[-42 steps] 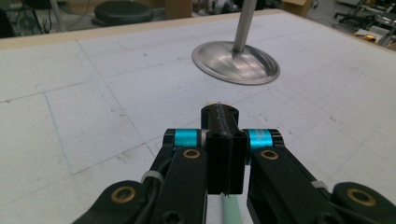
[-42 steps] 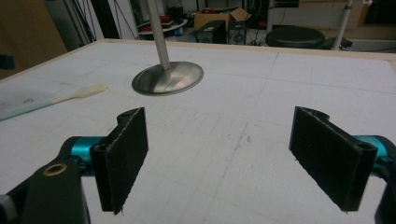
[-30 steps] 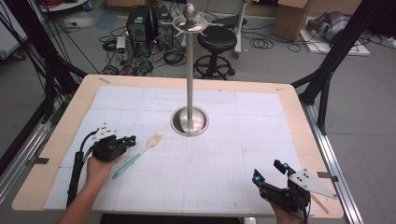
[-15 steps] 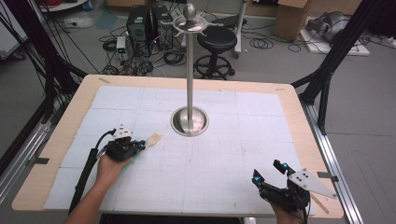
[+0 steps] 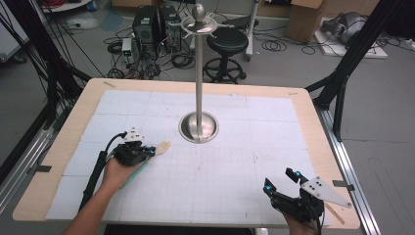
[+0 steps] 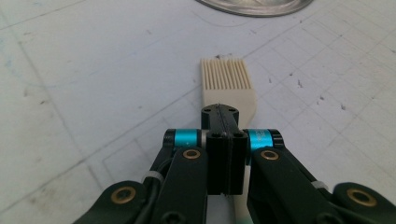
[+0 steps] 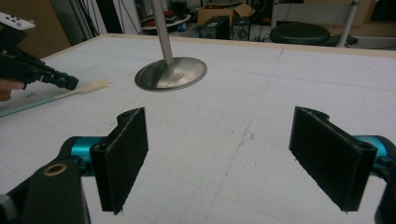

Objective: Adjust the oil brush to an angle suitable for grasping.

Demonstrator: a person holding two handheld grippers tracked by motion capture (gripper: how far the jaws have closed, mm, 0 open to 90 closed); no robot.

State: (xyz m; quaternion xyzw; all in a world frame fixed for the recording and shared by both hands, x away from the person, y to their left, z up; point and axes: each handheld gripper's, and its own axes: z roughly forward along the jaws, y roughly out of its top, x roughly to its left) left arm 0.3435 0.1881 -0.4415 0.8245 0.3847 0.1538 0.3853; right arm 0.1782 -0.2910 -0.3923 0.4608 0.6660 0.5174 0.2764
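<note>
We are working with a brush point(image 5: 152, 152) that lies flat on the white table point(image 5: 244, 147), a little way to the left of the round silver foot of the tall metal stand point(image 5: 198, 126). The brush points its pale bristle end toward the stand, and its see-through green handle runs back under our left hand. It lies flat like this so that we can come down on it from above and pinch it. The stand waits in the middle of the table with little arms on top, and we think the brush may be meant to hang there, so it is good that the brush is near it. Our left tongs point(image 6: 219, 112) sit right over the brush, just behind the bristles. Their two black jaws are pressed together with no gap. They look closed on the thin neck of the brush, but we cannot see the pinch itself, because the jaws hide it. Our right tongs point(image 7: 233, 154) rest well away from the stand, near the front right corner of the table. Their jaws are wide apart, with nothing between them, and they touch nothing.
</note>
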